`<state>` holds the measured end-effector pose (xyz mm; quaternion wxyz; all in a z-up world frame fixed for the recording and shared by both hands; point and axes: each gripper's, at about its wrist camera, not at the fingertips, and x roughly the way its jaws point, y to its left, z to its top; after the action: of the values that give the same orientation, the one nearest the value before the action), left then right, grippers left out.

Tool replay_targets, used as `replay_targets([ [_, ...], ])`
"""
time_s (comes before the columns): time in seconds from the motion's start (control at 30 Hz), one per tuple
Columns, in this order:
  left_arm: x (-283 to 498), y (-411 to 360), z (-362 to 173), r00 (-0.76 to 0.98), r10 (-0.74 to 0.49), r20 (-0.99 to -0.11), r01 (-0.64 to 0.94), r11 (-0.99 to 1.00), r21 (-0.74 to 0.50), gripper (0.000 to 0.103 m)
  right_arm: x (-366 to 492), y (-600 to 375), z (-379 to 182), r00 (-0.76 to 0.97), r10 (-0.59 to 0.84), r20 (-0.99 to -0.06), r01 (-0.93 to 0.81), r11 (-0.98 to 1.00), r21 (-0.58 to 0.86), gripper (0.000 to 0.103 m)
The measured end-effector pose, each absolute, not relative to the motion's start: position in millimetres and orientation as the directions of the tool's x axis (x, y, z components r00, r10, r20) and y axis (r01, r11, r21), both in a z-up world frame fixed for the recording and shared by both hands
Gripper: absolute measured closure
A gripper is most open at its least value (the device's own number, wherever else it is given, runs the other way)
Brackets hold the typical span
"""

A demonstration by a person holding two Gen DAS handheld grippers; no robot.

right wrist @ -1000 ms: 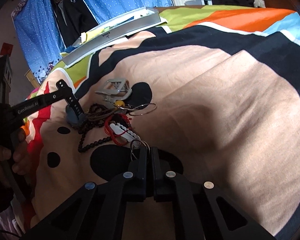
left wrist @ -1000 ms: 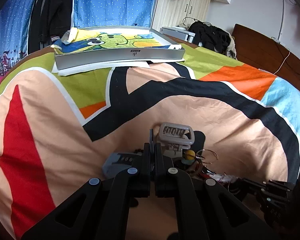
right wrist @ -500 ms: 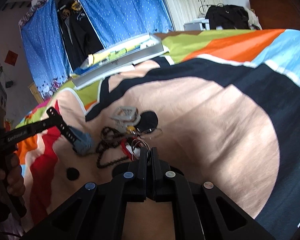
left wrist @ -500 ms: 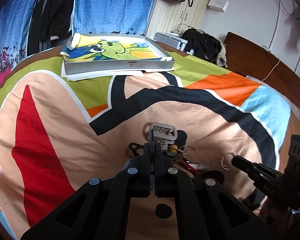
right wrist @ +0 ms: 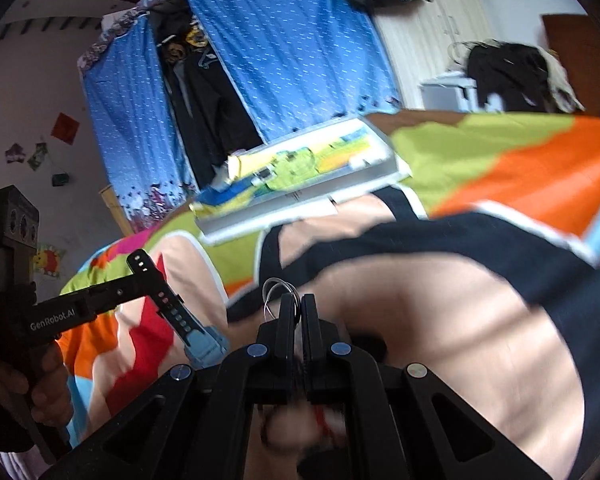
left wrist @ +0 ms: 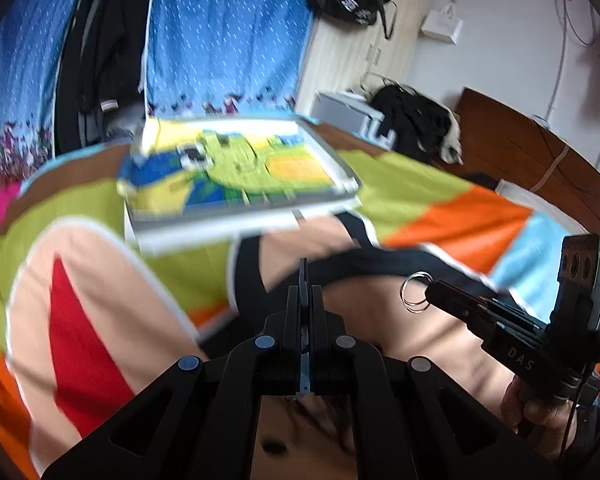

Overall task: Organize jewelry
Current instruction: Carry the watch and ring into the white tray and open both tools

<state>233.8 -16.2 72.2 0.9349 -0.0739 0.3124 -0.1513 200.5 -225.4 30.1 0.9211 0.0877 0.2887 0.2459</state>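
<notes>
A blue rubbery watch strap is clamped by the left gripper; thin round metal rings, at 12 o'clock, are pinched in the right gripper.

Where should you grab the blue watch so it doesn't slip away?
By its strap, as the left gripper does now: the fingers close across the flat black band of the watch, coming from the side. The band is thin and flat, so it fits between shut fingers, while the chunky blue body hangs below and looks too bulky to pinch.
</notes>
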Motion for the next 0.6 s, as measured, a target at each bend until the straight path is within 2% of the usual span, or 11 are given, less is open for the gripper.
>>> replay_targets([
  [0.33, 332, 45, 101, 0.871, -0.167, -0.462, 0.067, 0.972, -0.223, 0.102, 341, -151, 53, 0.665, 0.586, -0.463, -0.49, 0.81, 0.322, 0.099],
  [0.6, 399, 106, 73, 0.832, -0.158, -0.532, -0.002, 0.958, -0.288, 0.102, 423, -104, 23, 0.625, 0.606, -0.492, -0.457, 0.795, 0.398, 0.099],
])
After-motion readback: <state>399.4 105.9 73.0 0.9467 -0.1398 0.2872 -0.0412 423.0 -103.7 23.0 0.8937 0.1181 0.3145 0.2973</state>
